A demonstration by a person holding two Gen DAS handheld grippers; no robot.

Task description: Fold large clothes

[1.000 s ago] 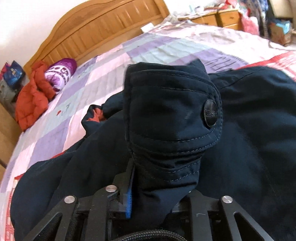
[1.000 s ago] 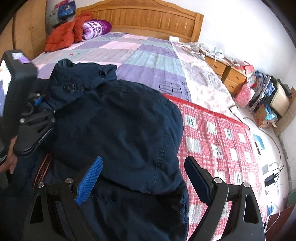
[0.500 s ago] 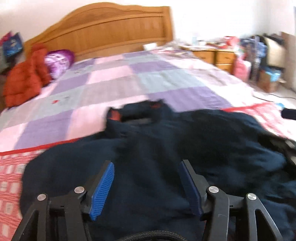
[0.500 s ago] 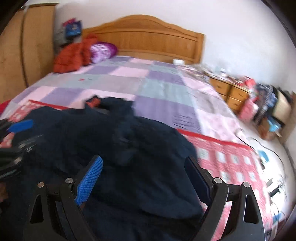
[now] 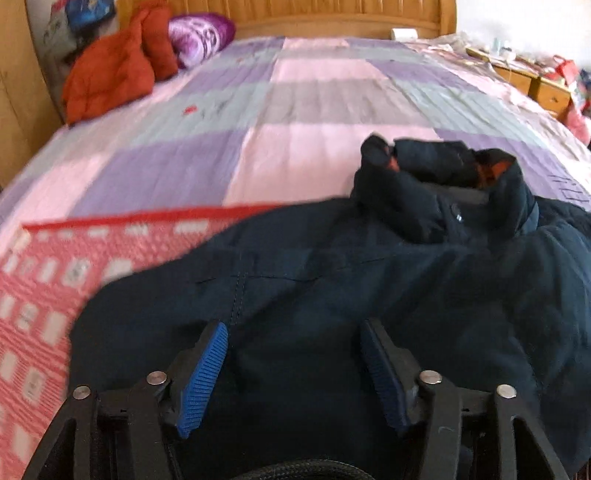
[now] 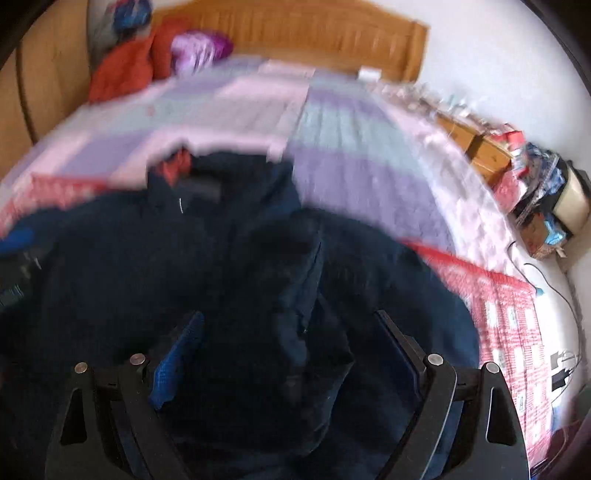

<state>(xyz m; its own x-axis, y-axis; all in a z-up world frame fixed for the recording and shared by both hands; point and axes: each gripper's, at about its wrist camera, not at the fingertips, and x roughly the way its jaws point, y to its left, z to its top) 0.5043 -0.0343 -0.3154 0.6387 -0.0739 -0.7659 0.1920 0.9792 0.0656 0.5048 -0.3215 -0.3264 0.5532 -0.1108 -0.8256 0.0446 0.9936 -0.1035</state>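
Left wrist view: dark navy jacket (image 5: pixel 332 295) spread across the bed (image 5: pixel 295 110), partly over a red checked blanket (image 5: pixel 44 288), collar (image 5: pixel 443 192) bunched at the far end with orange lining showing. Left gripper (image 5: pixel 293 365) angled steeply down over the jacket's body, blue-padded fingers (image 5: pixel 201 380) partway apart and opening, cloth lying below them but nothing pinched. Red garment (image 5: pixel 110 70) and purple pillow (image 5: pixel 199 33) far off by the wooden headboard (image 5: pixel 314 14). Right wrist view, heavily blurred: same jacket filling the foreground, a fold or front edge (image 6: pixel 306 288) running down the middle. Right gripper (image 6: pixel 291 350) also tilted downward above it, fingers spread wide, empty. Cluttered bedside drawers (image 6: pixel 476 147) at the right. Probably soft, thick and fairly heavy for cloth, likely to slump and slide on itself; best taken at a firm seam, hem or shoulder edge, one hold per side, rather than at the loose middle.
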